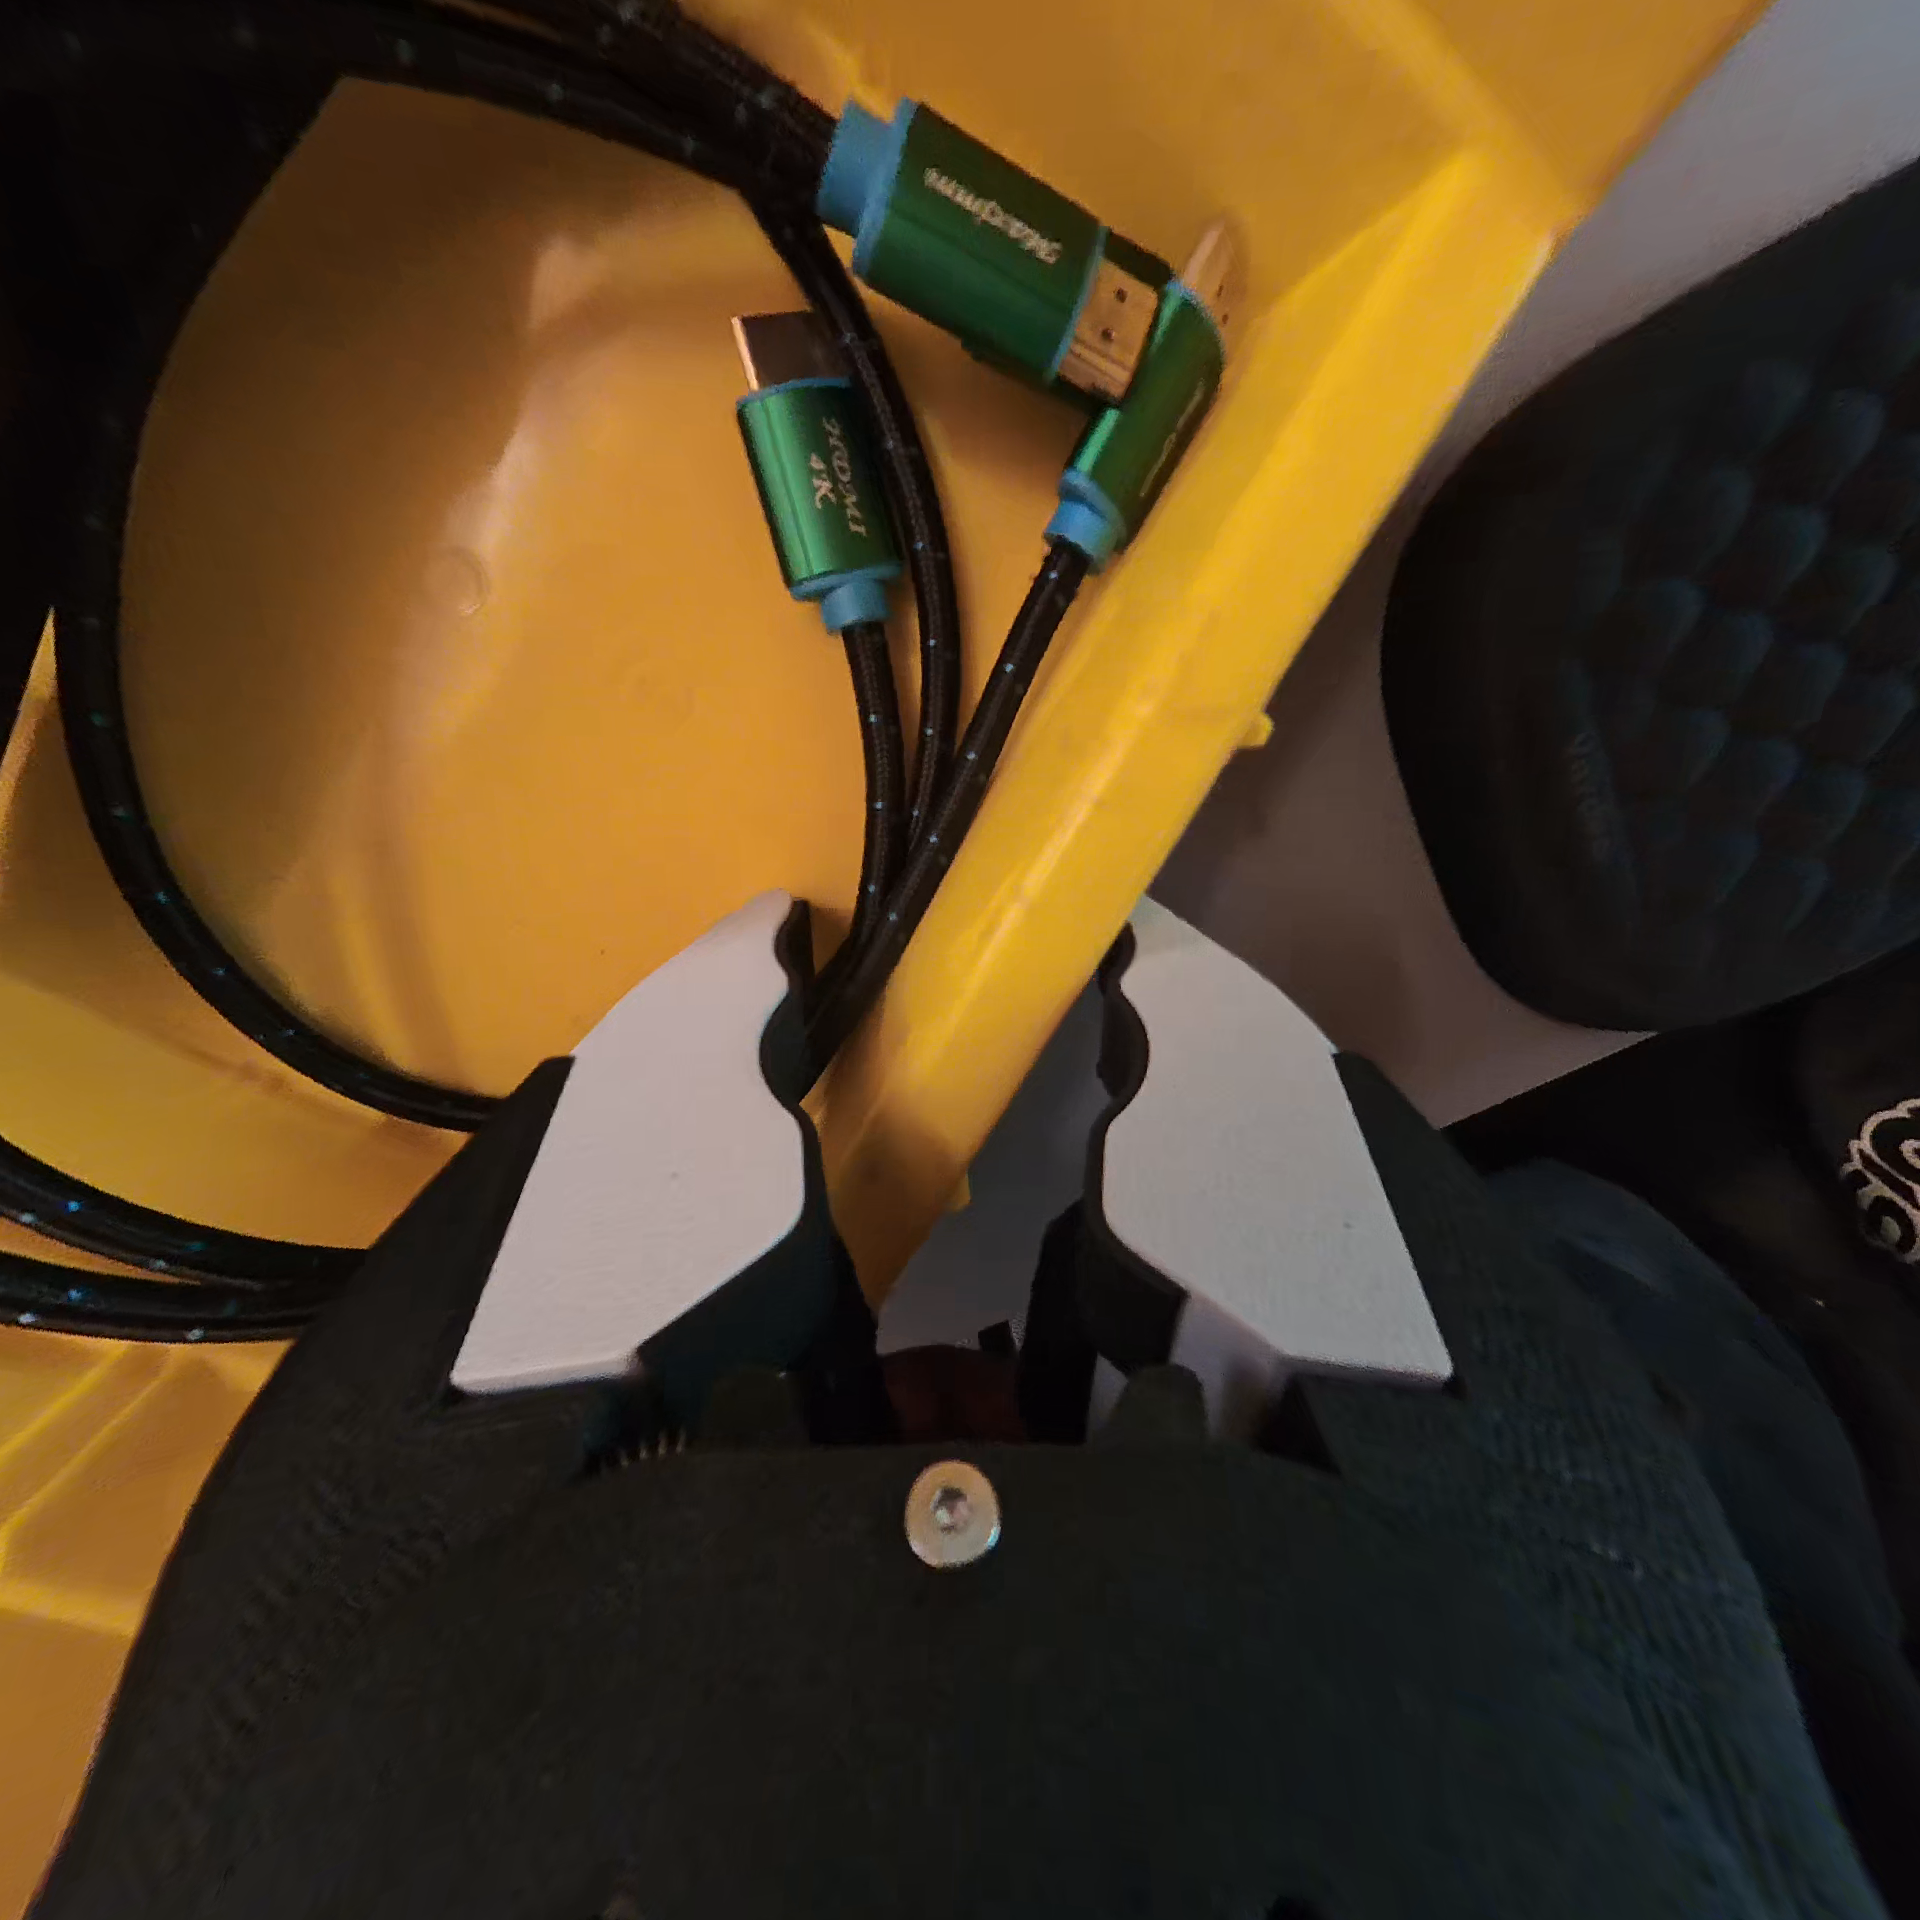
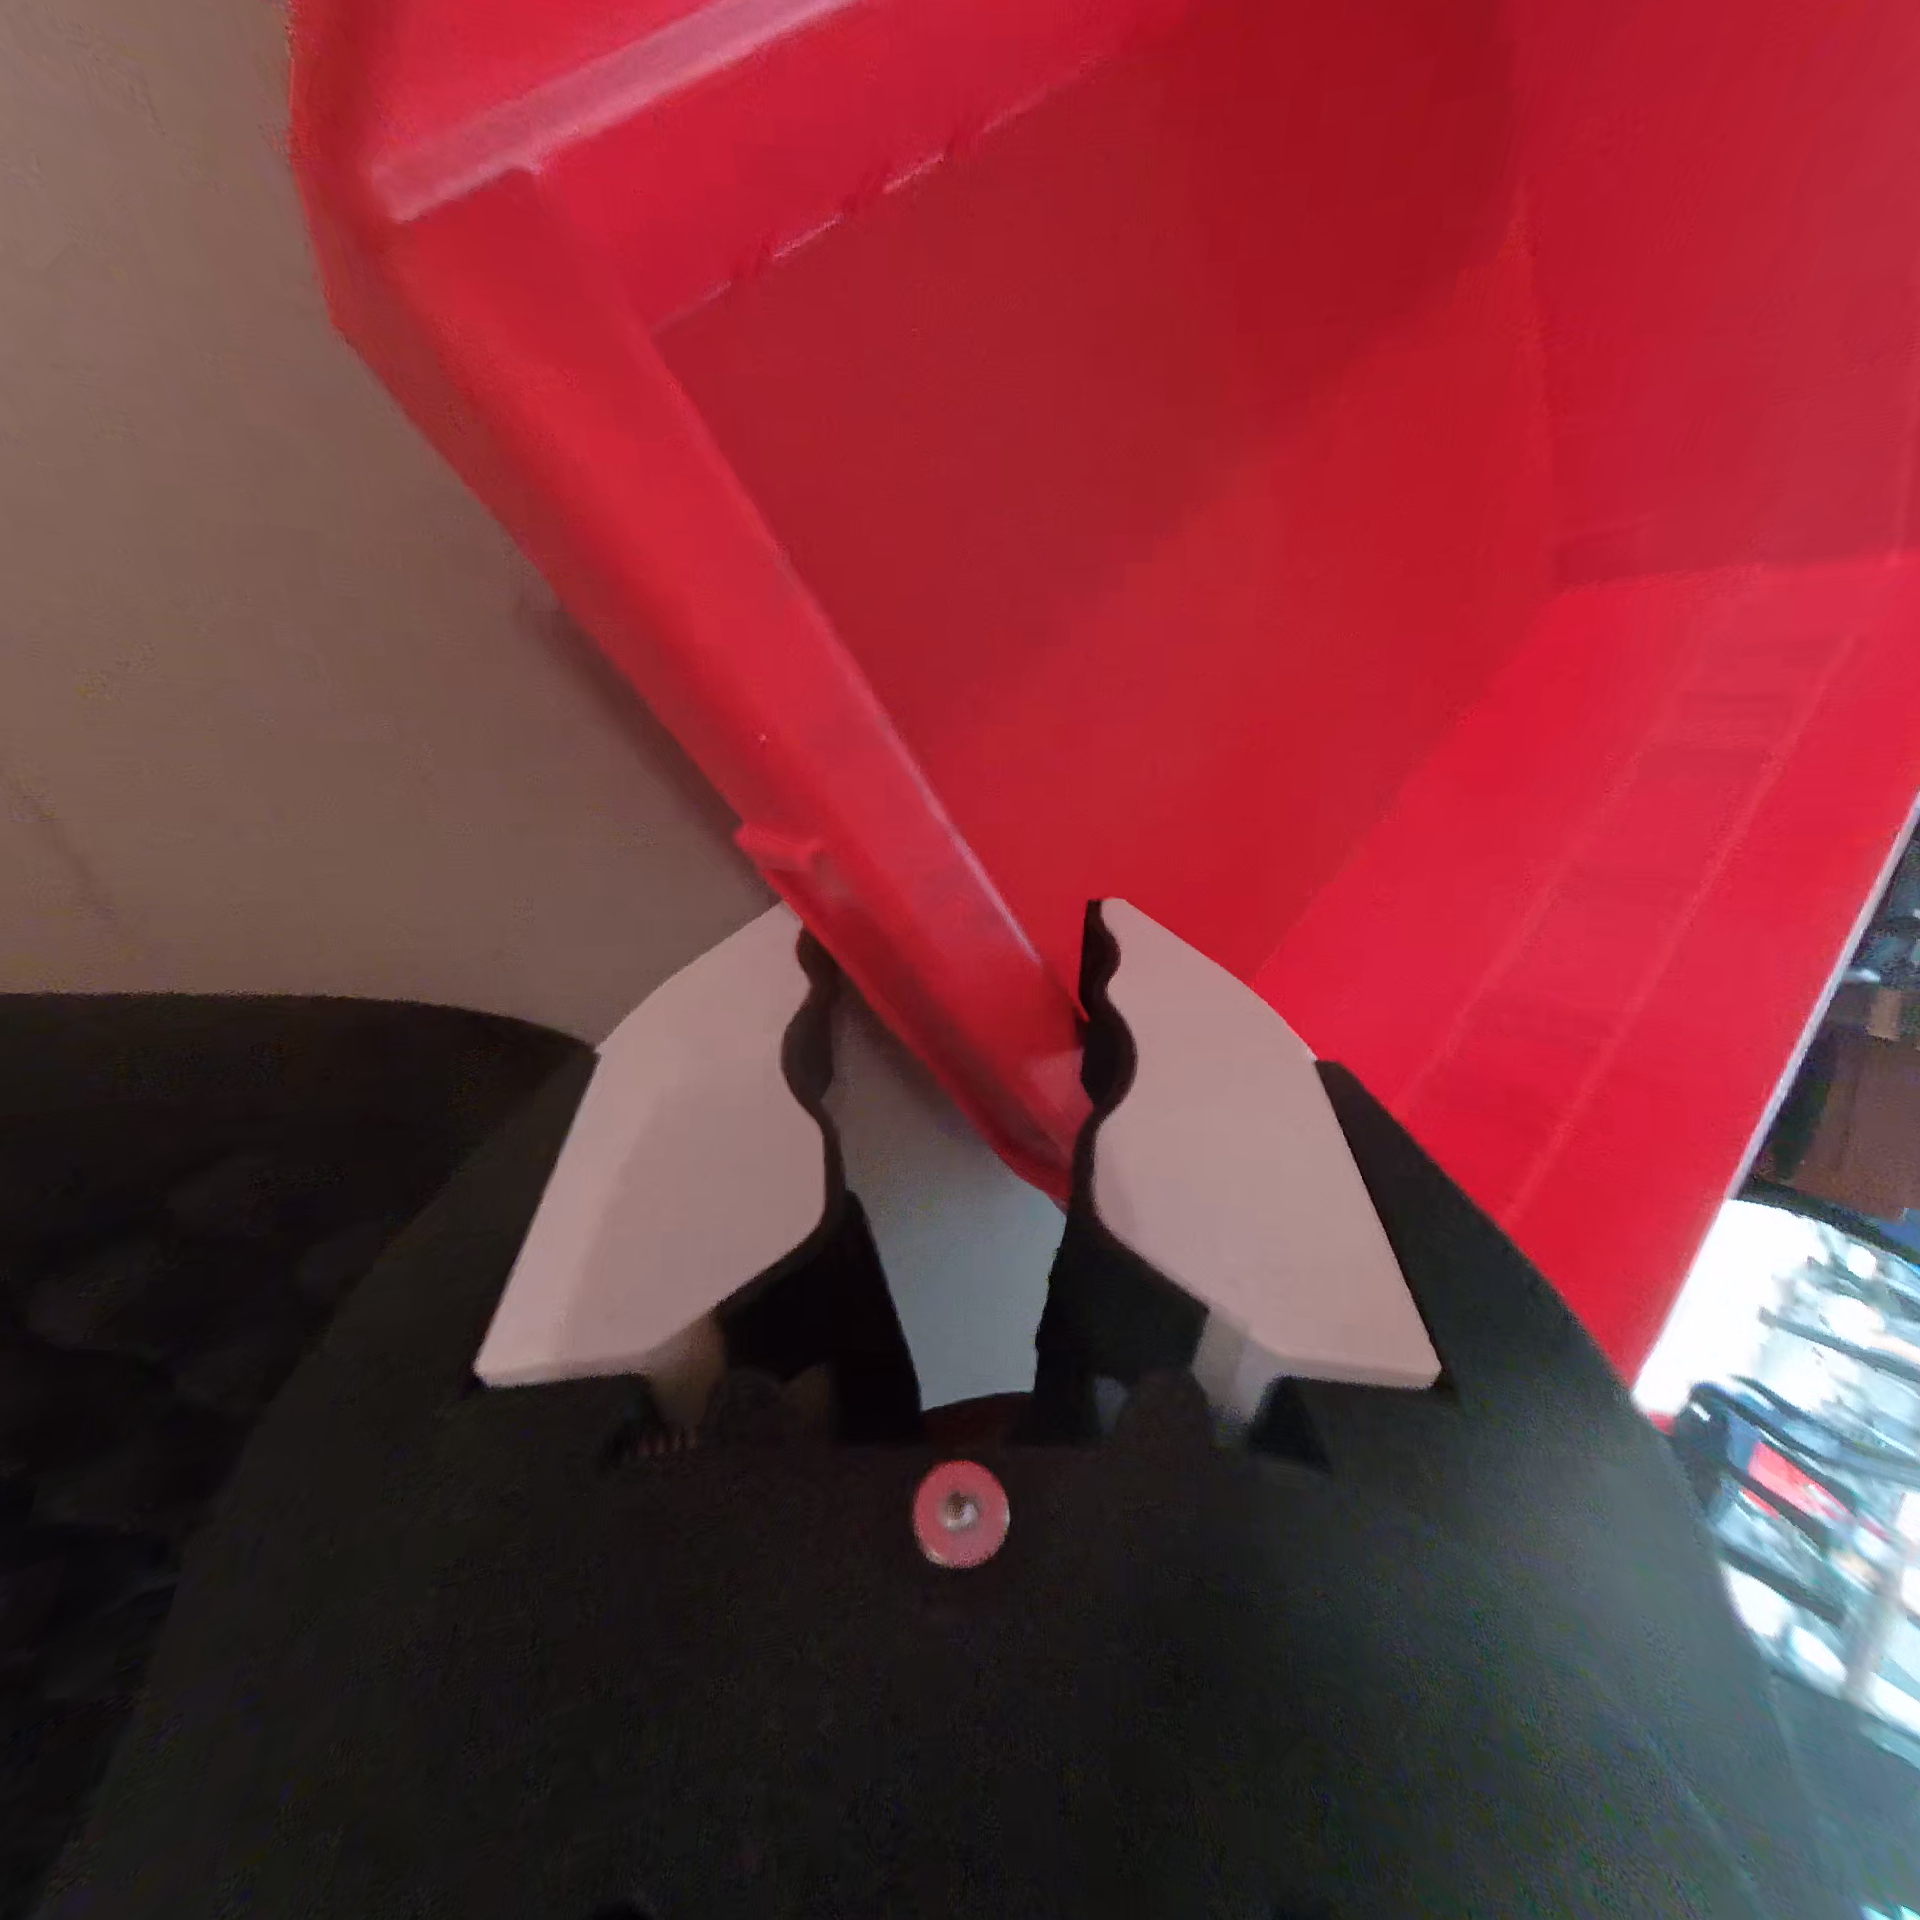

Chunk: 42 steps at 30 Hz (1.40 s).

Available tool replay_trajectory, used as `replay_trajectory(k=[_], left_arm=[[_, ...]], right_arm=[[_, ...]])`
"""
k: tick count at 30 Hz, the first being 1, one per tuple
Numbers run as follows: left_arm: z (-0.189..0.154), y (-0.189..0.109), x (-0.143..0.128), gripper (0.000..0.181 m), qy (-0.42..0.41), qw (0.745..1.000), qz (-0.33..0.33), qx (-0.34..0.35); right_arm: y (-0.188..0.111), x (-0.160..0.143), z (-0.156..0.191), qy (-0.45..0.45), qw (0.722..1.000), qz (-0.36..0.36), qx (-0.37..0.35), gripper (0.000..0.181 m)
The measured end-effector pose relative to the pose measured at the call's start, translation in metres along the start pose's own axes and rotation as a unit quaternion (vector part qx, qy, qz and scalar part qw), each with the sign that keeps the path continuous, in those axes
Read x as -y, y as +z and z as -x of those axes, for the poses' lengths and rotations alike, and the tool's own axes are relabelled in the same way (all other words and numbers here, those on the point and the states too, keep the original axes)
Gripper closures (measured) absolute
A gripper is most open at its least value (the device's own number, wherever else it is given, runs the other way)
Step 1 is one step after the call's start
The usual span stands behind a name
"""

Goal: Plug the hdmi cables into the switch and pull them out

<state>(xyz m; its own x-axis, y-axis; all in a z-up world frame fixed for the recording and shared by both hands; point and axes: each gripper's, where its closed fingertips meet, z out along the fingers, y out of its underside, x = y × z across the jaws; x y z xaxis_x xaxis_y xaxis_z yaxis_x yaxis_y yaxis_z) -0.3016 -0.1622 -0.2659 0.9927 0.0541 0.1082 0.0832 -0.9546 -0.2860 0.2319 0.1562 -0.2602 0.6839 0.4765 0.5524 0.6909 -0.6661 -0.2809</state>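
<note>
Black braided HDMI cables [image 1: 114, 790] lie coiled in a yellow bin [image 1: 1247, 582]. Three green plugs show: one at the top [image 1: 977, 244], one in the middle [image 1: 816, 499], and one against the bin wall [image 1: 1143, 436]. My left gripper [image 1: 961, 925] is shut on the yellow bin's rim, one finger inside and one outside, with a cable running past the inner finger. My right gripper [image 2: 940, 925] is shut on the rim of a red bin [image 2: 1143, 520], which looks empty. No switch is in view.
A black textured object [image 1: 1683, 675] and dark fabric with a white mark [image 1: 1860, 1174] lie right of the yellow bin on a pale surface. Left of the red bin are a beige surface [image 2: 208, 520] and black cloth [image 2: 208, 1143].
</note>
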Motion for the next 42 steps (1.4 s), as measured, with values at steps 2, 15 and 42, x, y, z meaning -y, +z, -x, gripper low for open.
replay_trajectory(k=[2, 15, 42], left_arm=[[-0.007, -0.004, 0.0, 0.11, 0.022, 1.0, -0.009, -0.009], [0.059, -0.211, 0.069, 0.074, -0.103, 0.756, -0.585, 0.274], [0.059, -0.231, 0.056, 0.123, -0.088, 0.707, -0.669, 0.213]], right_arm=[[-0.015, 0.015, 0.01, 0.022, 0.997, -0.064, 0.043, 0.125], [-0.146, 0.155, 0.106, 0.251, 0.713, -0.506, 0.415, 0.065], [-0.173, 0.143, 0.088, 0.167, 0.692, -0.613, 0.342, 0.137]])
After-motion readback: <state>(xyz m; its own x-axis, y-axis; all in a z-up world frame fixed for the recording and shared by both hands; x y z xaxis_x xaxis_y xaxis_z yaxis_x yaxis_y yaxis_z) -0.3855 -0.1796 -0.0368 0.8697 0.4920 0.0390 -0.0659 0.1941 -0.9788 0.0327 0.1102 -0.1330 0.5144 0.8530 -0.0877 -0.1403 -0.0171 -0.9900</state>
